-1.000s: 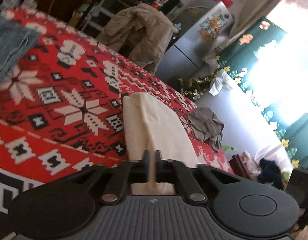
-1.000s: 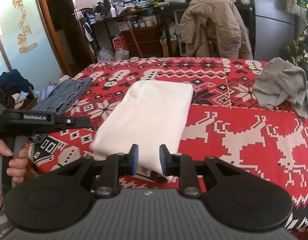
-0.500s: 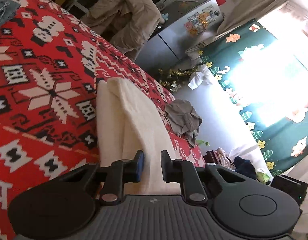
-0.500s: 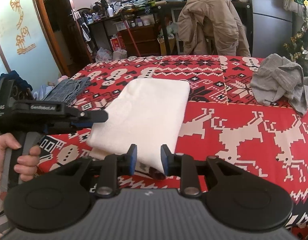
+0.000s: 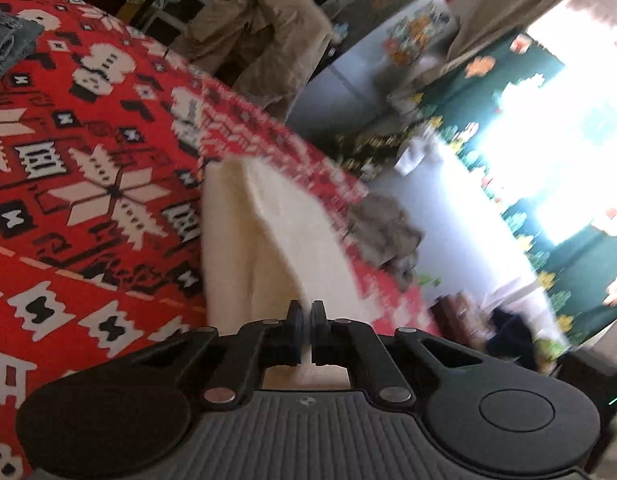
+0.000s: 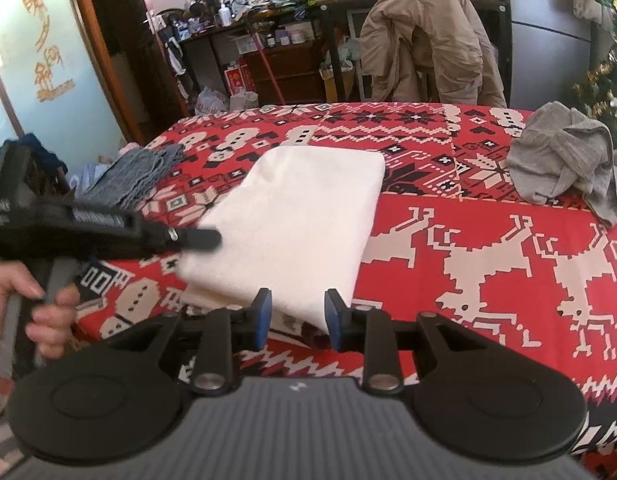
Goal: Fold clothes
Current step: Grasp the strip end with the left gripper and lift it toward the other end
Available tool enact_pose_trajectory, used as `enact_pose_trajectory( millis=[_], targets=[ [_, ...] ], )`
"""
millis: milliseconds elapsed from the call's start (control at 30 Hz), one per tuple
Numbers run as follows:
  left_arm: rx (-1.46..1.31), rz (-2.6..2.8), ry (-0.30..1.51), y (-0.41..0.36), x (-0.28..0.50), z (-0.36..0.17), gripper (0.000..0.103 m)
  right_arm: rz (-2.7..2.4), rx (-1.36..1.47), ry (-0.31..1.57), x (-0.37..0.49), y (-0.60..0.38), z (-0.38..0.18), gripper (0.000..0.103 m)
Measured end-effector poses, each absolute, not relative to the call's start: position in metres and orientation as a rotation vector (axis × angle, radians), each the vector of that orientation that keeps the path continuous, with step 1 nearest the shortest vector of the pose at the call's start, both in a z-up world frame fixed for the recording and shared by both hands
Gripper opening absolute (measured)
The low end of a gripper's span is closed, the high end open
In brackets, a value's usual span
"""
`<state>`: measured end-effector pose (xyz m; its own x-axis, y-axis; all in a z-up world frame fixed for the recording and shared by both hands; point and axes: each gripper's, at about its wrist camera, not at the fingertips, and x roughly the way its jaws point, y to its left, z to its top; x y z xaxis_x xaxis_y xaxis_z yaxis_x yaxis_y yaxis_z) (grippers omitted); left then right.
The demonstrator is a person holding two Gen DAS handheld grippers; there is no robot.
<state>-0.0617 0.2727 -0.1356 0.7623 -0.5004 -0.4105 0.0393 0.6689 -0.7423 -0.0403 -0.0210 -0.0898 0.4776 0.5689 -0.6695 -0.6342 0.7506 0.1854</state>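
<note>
Denim-blue folded cloth lies at the far left edge of the bench, which is covered in a red, white and black patterned spread. Near it, a hand grips the handle of the left tongs, whose jaws are pressed together at the near left edge of the cream folded garment; through the blur the left wrist view seems to show a sliver of cream cloth between them, though whether they truly pinch it cannot be told. That cream garment sits flat in the middle of the bench, its near corner between the spread jaws of the right tongs, which have just been opening and do not press it. Further right rests a crumpled grey garment. Behind the bench a tan jacket hangs over a chair.
</note>
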Motion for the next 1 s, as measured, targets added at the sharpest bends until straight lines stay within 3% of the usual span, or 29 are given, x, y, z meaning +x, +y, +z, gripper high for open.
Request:
enact_pose_trajectory(
  millis=[267, 333, 367, 467, 700, 1000],
  targets=[
    [-0.807, -0.307, 0.699, 0.274, -0.059, -0.143, 0.004, 0.680, -0.228, 0.799, -0.041, -0.009, -0.122, 0.037],
    [-0.831, -0.299, 0.686, 0.277, -0.062, -0.141, 0.004, 0.656, -0.201, 0.783, -0.037, -0.008, -0.126, 0.029],
    [-0.844, -0.302, 0.671, 0.279, -0.065, -0.137, 0.004, 0.659, -0.179, 0.786, -0.036, -0.008, -0.127, 0.018],
    [-0.826, -0.299, 0.636, 0.282, -0.079, -0.127, 0.004, 0.653, -0.176, 0.790, -0.036, -0.005, -0.129, 0.015],
    [-1.002, -0.259, 0.685, 0.292, -0.084, -0.179, 0.005, 0.659, -0.144, 0.814, -0.030, -0.008, -0.131, 0.015],
    [-0.965, -0.284, 0.662, 0.287, -0.094, -0.173, 0.012, 0.653, -0.127, 0.822, -0.029, -0.009, -0.131, 0.015]
  ],
)
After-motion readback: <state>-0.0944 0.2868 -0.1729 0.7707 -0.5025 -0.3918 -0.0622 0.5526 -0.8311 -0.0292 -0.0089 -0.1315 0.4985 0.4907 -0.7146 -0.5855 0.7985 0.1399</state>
